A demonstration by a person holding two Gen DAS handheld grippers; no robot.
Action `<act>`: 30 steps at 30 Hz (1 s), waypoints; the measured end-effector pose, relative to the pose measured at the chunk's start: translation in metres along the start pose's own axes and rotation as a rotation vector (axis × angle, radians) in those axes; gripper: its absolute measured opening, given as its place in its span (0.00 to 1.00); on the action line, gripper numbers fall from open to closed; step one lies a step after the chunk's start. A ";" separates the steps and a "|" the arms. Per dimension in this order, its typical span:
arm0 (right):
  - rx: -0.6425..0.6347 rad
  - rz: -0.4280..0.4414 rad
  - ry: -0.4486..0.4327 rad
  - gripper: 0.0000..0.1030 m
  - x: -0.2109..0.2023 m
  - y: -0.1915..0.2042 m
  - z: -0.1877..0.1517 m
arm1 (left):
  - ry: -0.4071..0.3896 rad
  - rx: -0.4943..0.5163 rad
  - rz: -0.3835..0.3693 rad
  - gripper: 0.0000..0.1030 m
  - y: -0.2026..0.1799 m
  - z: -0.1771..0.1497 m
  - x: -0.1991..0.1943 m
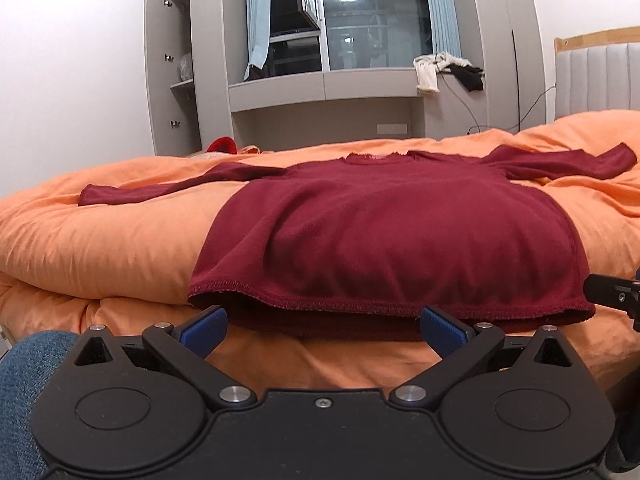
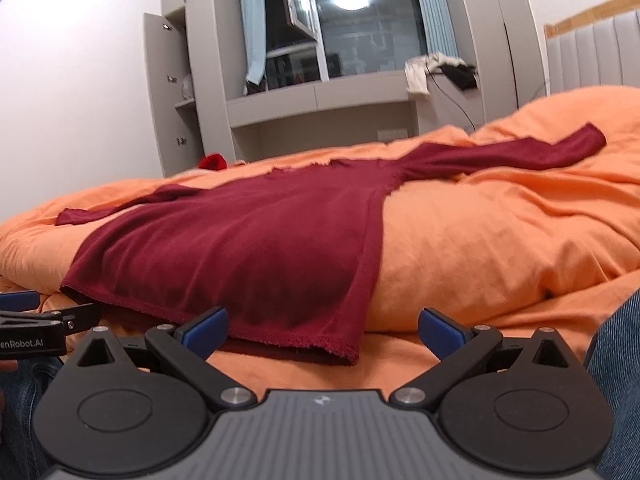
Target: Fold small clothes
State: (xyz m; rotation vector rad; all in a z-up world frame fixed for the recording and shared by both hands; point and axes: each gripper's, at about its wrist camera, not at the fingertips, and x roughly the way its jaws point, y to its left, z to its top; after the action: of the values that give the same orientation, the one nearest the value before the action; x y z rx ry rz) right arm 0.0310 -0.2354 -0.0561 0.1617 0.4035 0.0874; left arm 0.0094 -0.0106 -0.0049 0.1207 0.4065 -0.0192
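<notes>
The dark red knitted long-sleeved top (image 1: 384,236) looks soft and limp. Both the left gripper (image 1: 322,326) and right gripper (image 2: 322,326) gape empty; pinch the hem at six o'clock.

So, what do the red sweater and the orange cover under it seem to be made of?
The red sweater looks like a fine knit, matte, with ribbed stitching along its hem; wool or cotton cannot be told. The orange cover looks like soft woven cotton over padding: matte, creased, puffy at its edge.

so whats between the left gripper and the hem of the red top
Nothing but a short strip of bare orange duvet. In the left wrist view the open left gripper sits just short of the dark red top's hem, not touching.
</notes>
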 end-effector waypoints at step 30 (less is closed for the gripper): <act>-0.095 -0.059 0.086 1.00 0.061 -0.059 0.120 | 0.145 -0.053 -0.054 0.99 -0.043 0.110 0.089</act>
State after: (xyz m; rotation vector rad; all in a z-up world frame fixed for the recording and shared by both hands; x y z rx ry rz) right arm 0.1375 -0.3033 0.0194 0.0524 0.4886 0.0554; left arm 0.1322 -0.0666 0.0554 0.0590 0.5545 -0.0526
